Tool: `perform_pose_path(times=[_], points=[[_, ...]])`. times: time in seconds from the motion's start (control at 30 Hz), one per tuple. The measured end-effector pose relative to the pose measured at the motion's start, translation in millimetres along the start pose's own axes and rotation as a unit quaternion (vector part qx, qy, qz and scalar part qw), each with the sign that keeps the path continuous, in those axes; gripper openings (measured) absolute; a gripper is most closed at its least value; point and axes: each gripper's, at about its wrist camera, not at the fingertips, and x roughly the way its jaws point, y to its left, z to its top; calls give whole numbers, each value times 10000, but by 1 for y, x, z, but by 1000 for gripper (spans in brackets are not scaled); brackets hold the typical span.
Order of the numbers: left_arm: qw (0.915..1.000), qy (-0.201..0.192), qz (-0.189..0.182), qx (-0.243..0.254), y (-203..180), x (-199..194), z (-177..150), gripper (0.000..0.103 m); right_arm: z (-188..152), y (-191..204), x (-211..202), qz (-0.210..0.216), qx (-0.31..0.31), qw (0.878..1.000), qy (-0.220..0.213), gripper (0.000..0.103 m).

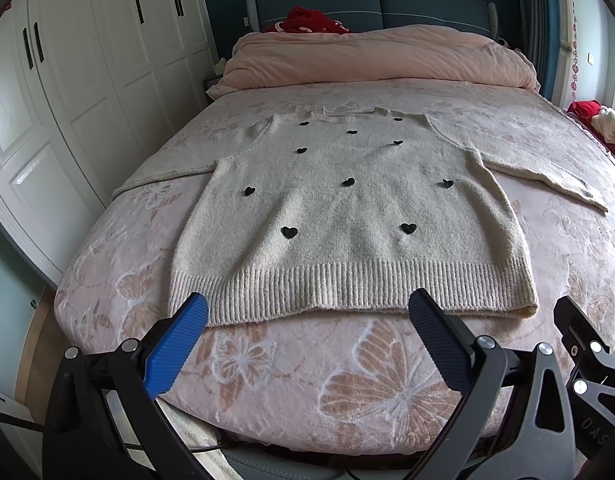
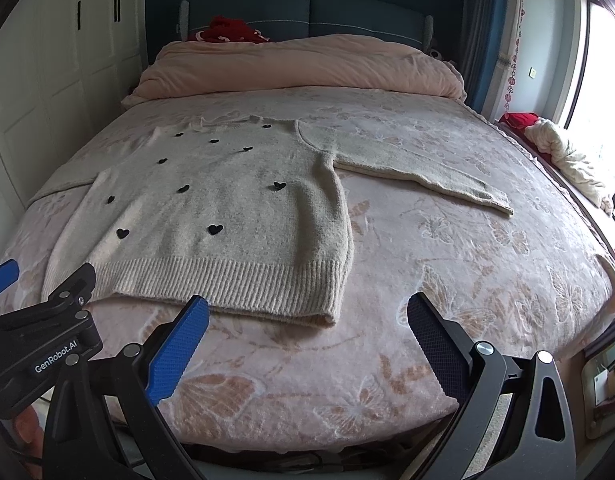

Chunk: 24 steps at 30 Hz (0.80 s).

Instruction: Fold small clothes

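Sweater is lying flat and face up on the bed, hem toward me, neck toward the pillows, so its long axis is running straight away from both tools. Sleeves are spreading out sideways, the right sleeve reaching well out across the blanket.

I am holding the left tool just short of the ribbed hem, roughly centred on it; its jaws are standing wide apart and gripping nothing. The right tool is hovering off the sweater's right hem corner, jaws equally wide, also empty. That corner is sitting nearer the right tool, and the left corner is falling to the left one.

Knit is looking fuzzy, thick and soft, cream coloured, with small black hearts scattered on the front. Hem is ribbed, lying double-layered. The blanket underneath is plush, pink, with butterfly patterns. I am judging that the knit will sag and stretch when lifted.
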Motion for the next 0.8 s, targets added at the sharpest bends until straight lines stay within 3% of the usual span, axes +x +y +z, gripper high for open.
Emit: perform_pose_path(times=[0.8], points=[[10000, 13, -16, 20, 0, 1, -1, 98, 0, 4, 1, 48, -34, 10000, 27, 98]])
